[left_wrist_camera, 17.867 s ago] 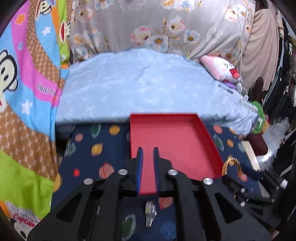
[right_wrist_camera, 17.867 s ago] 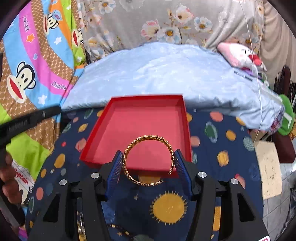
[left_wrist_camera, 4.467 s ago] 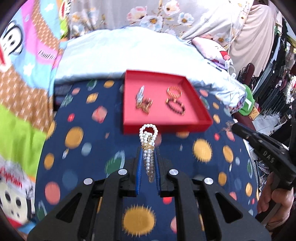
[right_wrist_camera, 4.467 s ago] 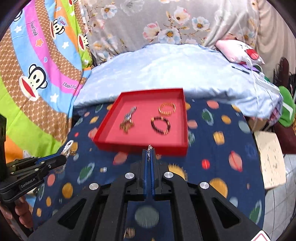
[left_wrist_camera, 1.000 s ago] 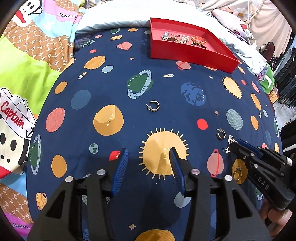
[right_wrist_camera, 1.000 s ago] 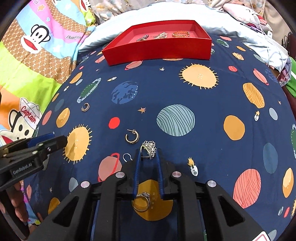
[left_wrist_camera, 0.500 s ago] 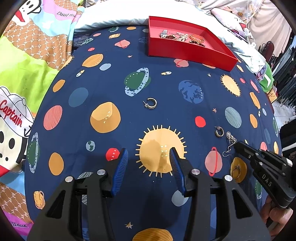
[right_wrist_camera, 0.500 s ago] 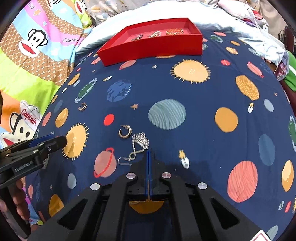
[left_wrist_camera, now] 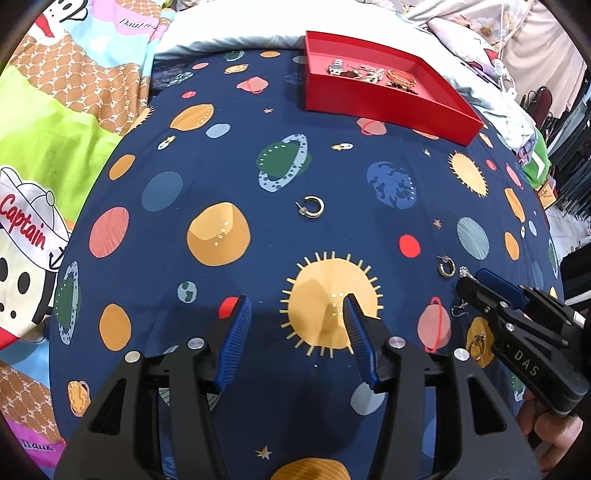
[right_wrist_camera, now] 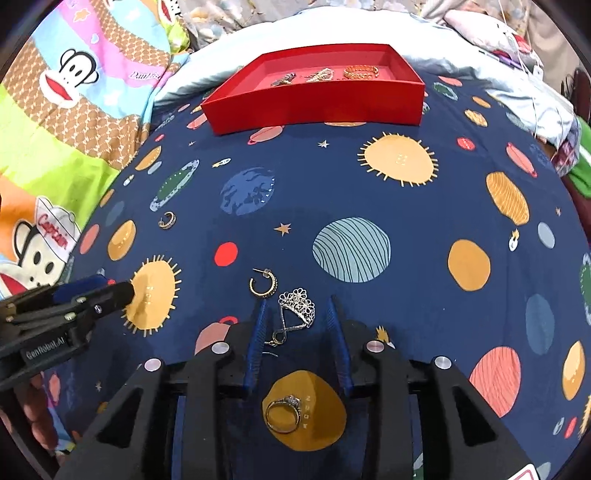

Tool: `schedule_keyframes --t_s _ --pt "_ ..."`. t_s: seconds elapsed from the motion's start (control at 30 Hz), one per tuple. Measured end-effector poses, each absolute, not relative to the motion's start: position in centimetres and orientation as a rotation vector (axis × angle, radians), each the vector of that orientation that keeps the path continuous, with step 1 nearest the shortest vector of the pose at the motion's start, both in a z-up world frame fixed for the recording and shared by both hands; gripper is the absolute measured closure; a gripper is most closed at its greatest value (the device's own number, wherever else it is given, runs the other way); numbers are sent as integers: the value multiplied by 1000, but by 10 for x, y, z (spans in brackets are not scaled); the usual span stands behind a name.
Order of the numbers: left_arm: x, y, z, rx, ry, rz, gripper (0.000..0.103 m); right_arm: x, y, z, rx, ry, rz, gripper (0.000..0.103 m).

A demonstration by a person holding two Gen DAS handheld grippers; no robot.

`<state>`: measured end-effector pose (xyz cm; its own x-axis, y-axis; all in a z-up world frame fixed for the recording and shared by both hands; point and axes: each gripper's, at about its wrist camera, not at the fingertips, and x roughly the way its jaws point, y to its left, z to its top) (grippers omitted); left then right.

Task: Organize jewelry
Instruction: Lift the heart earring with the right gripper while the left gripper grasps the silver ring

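Note:
A red tray (right_wrist_camera: 317, 107) at the far side of the planet-print cloth holds several pieces of jewelry; it also shows in the left wrist view (left_wrist_camera: 373, 99). My right gripper (right_wrist_camera: 297, 314) is open, its fingers either side of a silver filigree earring (right_wrist_camera: 297, 304) lying on the cloth. A gold hoop earring (right_wrist_camera: 263, 283) lies just left of it and a silver ring (right_wrist_camera: 282, 412) lies under the gripper body. My left gripper (left_wrist_camera: 295, 314) is open and empty over a sun print. Another hoop earring (left_wrist_camera: 312, 208) lies ahead of it.
The navy planet cloth (left_wrist_camera: 221, 184) covers a round surface that drops off at the sides. Monkey-print bedding (right_wrist_camera: 66, 122) lies to the left, a pale blue pillow (right_wrist_camera: 332, 26) behind the tray. The right gripper shows in the left wrist view (left_wrist_camera: 480, 284).
My right gripper was shut on the silver earring half a second ago; now its jaws are apart and the earring lies on the cloth between them. The left gripper has hardly moved.

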<state>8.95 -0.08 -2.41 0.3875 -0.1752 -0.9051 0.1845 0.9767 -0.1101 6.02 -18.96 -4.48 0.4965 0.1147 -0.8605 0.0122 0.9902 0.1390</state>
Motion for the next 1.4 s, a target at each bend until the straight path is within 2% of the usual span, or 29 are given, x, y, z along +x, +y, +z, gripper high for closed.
schedule_keyframes --t_s 0.07,0.27,0.67,1.4 --pt "92 1 -26 3 1152 -222 53 59 -188 -46 105 1051 51 88" --pt "100 3 -29 -16 1164 -219 53 53 -195 -45 130 1054 48 91" --pt "87 -24 -22 11 1159 -320 53 25 -246 -16 215 998 -50 91" --pt "31 -126 -33 134 1186 -629 53 -14 -266 -6 282 968 -98 91"
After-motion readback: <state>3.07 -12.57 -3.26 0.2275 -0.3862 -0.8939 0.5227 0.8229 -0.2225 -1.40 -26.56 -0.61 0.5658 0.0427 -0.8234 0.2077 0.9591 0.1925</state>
